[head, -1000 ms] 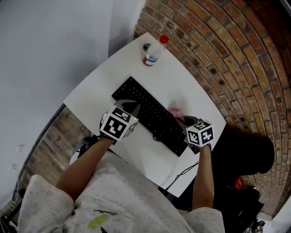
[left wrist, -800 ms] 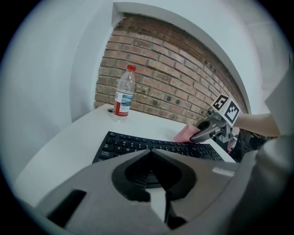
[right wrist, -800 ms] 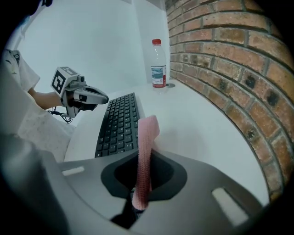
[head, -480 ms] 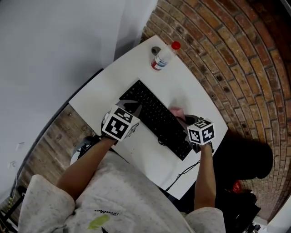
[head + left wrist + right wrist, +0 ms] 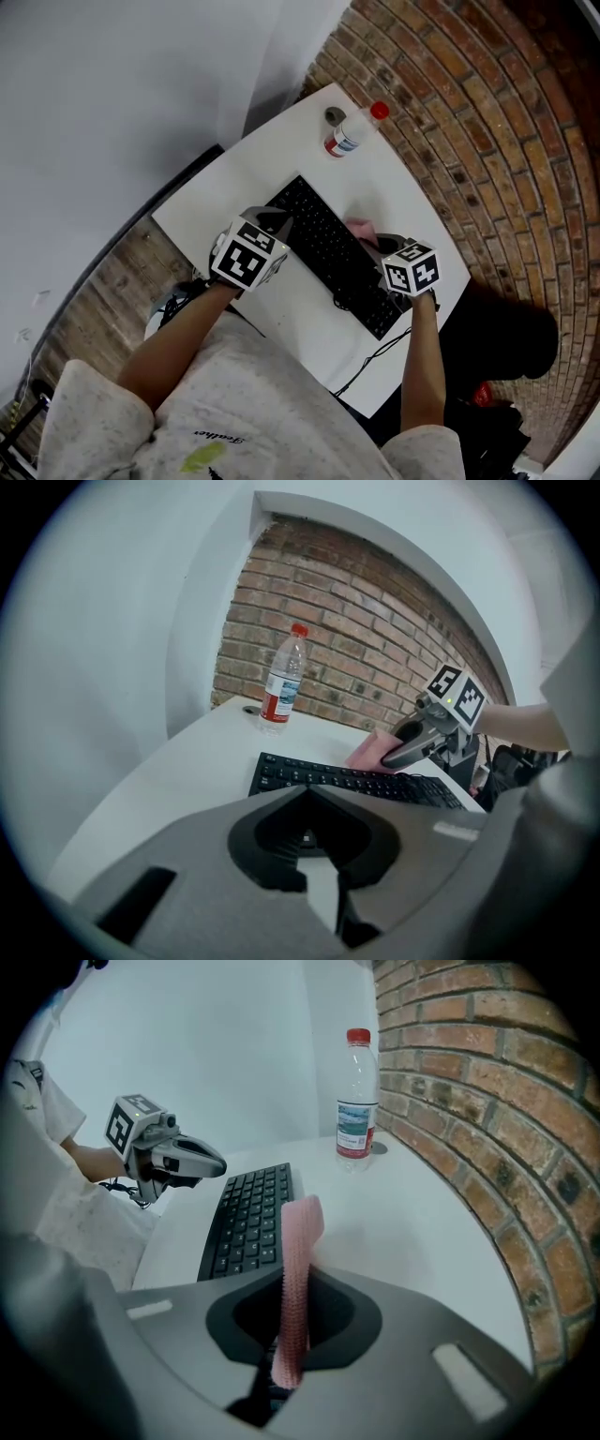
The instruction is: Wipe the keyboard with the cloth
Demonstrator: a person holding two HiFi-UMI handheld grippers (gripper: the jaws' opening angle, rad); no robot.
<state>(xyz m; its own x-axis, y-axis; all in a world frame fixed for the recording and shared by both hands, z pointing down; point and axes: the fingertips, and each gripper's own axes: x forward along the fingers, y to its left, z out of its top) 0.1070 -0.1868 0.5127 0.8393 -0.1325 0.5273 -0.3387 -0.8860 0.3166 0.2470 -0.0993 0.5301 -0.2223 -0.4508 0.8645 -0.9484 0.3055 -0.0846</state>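
A black keyboard (image 5: 335,255) lies slantwise on the white table (image 5: 234,192). My right gripper (image 5: 377,246) is shut on a pink cloth (image 5: 360,229), which hangs over the keyboard's far edge near its right end. In the right gripper view the cloth (image 5: 300,1241) stands upright between the jaws of that gripper (image 5: 298,1281), with the keyboard (image 5: 248,1218) just ahead to the left. My left gripper (image 5: 277,223) hovers at the keyboard's near left part, its jaws together and holding nothing. From the left gripper (image 5: 307,794) I see the keyboard (image 5: 356,782) and the cloth (image 5: 373,752).
A plastic water bottle (image 5: 353,131) with a red cap stands at the table's far corner by the brick wall (image 5: 469,122), beside a small round hole (image 5: 335,115). A cable (image 5: 375,354) hangs off the near table edge. Bare white tabletop lies left of the keyboard.
The table, keyboard and bottle have slid right and down in the head view. Both grippers now sit a little further along the keyboard toward the bottle. The cloth stays gripped.
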